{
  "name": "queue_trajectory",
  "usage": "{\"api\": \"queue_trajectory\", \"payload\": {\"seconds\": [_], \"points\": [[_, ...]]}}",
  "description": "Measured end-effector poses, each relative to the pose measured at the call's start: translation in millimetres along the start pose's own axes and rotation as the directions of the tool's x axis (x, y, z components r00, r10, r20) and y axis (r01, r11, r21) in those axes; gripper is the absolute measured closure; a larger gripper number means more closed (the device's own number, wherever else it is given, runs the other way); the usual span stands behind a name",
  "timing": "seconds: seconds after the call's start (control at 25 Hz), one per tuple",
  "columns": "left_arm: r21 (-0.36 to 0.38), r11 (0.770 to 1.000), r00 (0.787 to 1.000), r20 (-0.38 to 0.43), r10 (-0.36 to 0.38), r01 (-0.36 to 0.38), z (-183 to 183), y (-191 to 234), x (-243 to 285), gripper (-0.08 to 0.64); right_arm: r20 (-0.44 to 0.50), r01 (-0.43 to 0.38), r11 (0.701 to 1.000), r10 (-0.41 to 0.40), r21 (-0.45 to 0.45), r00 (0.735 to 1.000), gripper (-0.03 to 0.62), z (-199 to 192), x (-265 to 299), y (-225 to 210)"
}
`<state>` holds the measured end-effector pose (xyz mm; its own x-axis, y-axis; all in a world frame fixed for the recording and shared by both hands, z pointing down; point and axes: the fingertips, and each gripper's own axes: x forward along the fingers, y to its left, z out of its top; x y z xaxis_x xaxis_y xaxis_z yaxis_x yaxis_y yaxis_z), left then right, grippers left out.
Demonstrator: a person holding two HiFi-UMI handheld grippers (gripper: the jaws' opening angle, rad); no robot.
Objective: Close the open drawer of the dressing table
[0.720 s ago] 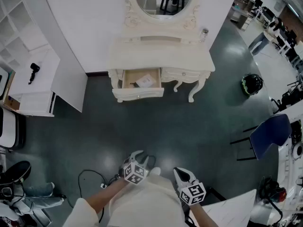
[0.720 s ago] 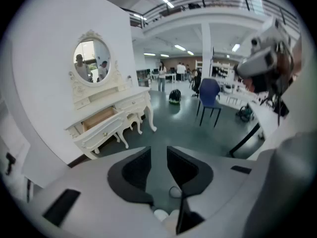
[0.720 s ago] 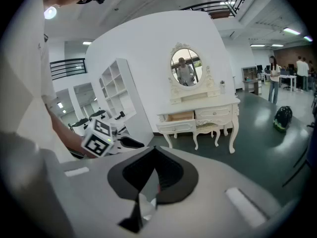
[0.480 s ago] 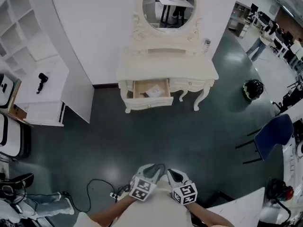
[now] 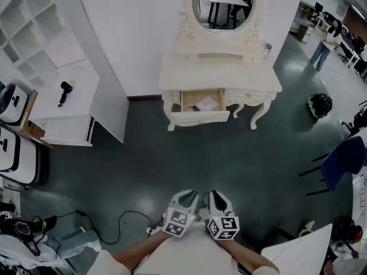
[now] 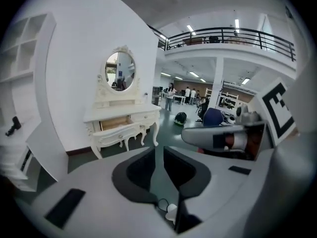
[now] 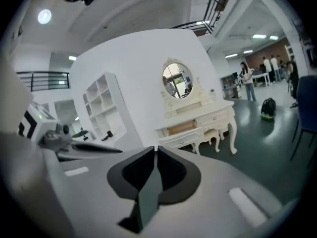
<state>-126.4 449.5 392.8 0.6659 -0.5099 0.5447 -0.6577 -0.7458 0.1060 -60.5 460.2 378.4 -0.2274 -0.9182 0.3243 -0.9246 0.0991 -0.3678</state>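
Note:
The white dressing table [image 5: 221, 76] stands against the far wall under an oval mirror [image 5: 221, 4]. Its left drawer [image 5: 202, 109] is pulled out, with papers inside. Both grippers are held close to the person's body, far from the table across the dark floor. The left gripper [image 5: 190, 197] and right gripper [image 5: 213, 197] sit side by side, jaws nearly together and holding nothing. In the left gripper view the left gripper [image 6: 158, 155] points toward the table [image 6: 121, 119] and its open drawer [image 6: 115, 125]. In the right gripper view the right gripper [image 7: 156, 155] faces the drawer [image 7: 181, 129].
A white shelf unit [image 5: 31, 22] and a low white cabinet [image 5: 66, 110] with a black hair dryer [image 5: 64, 90] stand at the left. A black helmet-like thing [image 5: 320, 105] and a blue chair [image 5: 344, 159] are at the right. A cable [image 5: 123, 219] lies on the floor near my feet.
The two grippers have drawn together in front of the body. The head view has shifted, so the dressing table now sits further right in the picture. The drawer stays open.

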Motion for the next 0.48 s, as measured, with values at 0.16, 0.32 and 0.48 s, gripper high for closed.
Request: {"api": "queue_trajectory", "payload": {"seconds": [0.16,0.32,0.48], "points": [[-0.035,0.998,0.999,-0.011,0.045,-0.046,4.3,-4.3,16.3,0.535,-0.044,0.009,1.000,-0.009,0.013,0.999,0.584,-0.3,-2.4,-29.5],[-0.035,0.998,0.997,-0.067,0.046,-0.048,15.8,-22.2,42.5,0.537,-0.112,0.006,0.997,0.003,0.076,0.994,0.583,6.6,0.3,-66.6],[-0.031,0.998,0.992,-0.112,0.057,-0.061,21.2,-44.7,59.7,0.537,-0.234,-0.010,1.000,0.016,0.024,0.972,0.592,-7.2,1.1,-93.5]]}}
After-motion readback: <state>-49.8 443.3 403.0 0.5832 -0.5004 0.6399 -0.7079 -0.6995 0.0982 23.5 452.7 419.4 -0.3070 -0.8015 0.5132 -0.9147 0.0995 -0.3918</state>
